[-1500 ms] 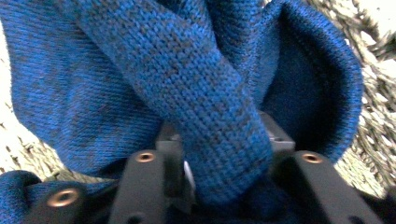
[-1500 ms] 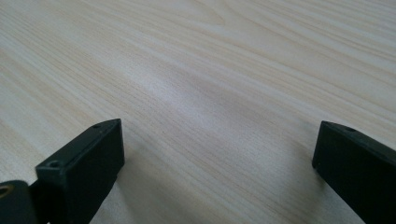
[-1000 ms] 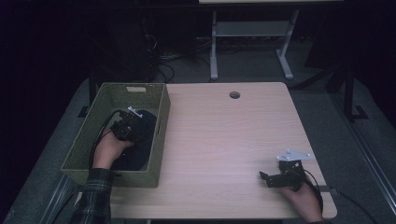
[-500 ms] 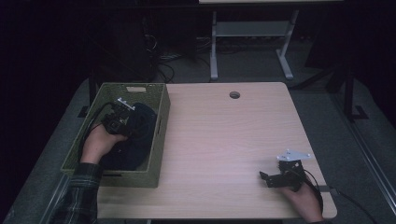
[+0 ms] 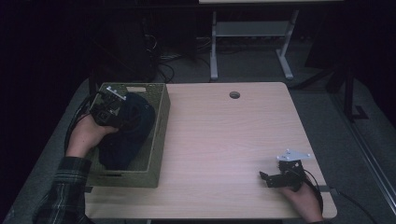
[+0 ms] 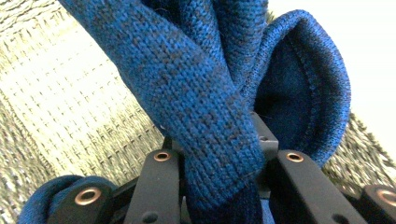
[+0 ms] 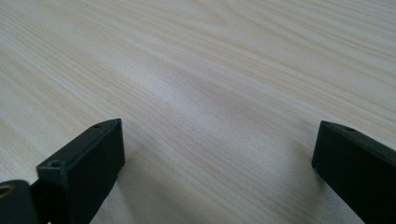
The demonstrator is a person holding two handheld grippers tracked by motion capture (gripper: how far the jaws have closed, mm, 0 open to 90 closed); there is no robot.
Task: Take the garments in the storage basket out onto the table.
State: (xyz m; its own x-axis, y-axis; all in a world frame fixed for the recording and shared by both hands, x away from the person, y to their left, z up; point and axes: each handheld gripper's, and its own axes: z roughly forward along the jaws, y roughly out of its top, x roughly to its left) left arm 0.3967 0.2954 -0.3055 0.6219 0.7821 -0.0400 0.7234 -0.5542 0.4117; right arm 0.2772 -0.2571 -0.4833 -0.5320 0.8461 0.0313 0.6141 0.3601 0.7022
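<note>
Blue knit garment (image 6: 201,93) is clamped in the left claw (image 5: 108,108) above the woven basket (image 5: 159,135); lifting clear is judged next; right claw (image 5: 276,179) is released.

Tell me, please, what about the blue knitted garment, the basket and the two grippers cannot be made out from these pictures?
- High view: the left gripper has its jaw tips buried in the blue knitted garment.
- High view: the basket has its floor covered by the garment, so anything underneath is hidden.
- Left gripper view: the garment runs past the frame edges, so what kind it is stays unclear.
- Right gripper view: the right gripper is cut off by the frame.
</note>
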